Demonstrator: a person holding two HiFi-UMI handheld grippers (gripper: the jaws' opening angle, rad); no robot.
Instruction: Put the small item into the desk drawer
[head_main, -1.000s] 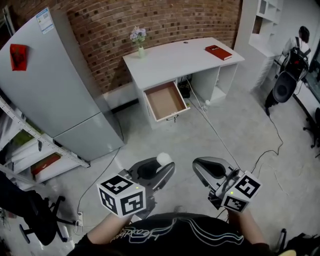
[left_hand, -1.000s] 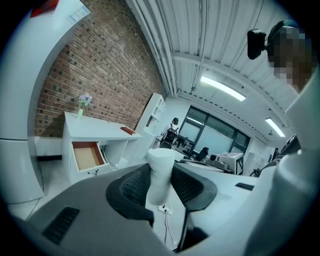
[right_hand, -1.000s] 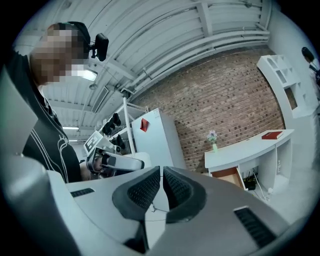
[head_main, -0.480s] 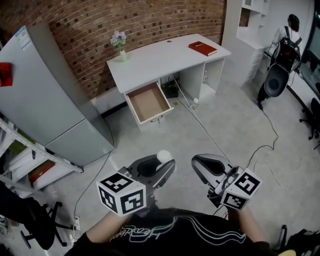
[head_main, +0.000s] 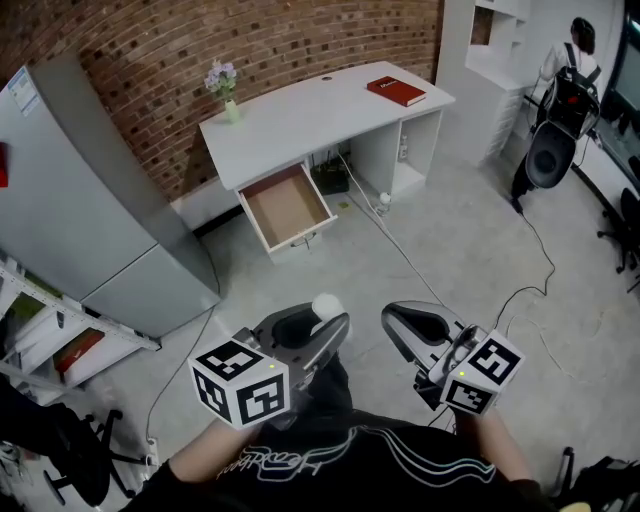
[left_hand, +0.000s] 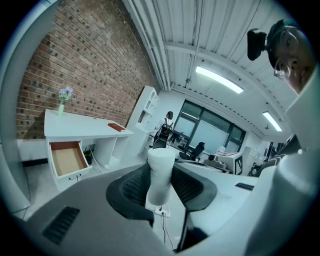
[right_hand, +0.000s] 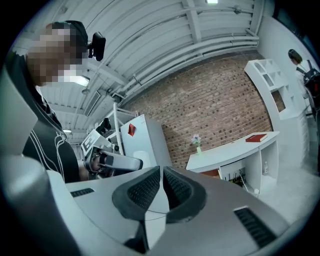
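**Clerk:** Item one: which step is in hand?

**Keeper:** Carrying, I judge. The left gripper (head_main: 318, 338) is clamped on the small item (left_hand: 161, 170), a white stubby cylinder held upright between the pads, out over the floor and well apart from the desk (head_main: 300, 125).

**Clerk:** Item two: the other claw?

**Keeper:** The right gripper (right_hand: 161, 189) has its jaws drawn together with nothing between them. It is held level beside the left one.

**Clerk:** Item three: the destination?

**Keeper:** The drawer (head_main: 284, 208) is pulled out under the desk's left end, wooden bottom bare. On the desktop are a red book (head_main: 397, 91) and a small vase of flowers (head_main: 224, 86). A grey fridge (head_main: 95, 200) stands to the left.

**Clerk:** Item four: what does the next move call for?

**Keeper:** Closing the gap to the desk, bringing the left gripper over the drawer, lowering it, and only then letting the jaws part (the drawer is already open, so the right gripper has no job yet).

**Clerk:** Item five: changes since the earlier frame?

**Keeper:** In the head view the desk and drawer have slid leftward, and the fridge's red sticker has nearly left the frame. Both grippers keep the same pose, and the item is still clamped.
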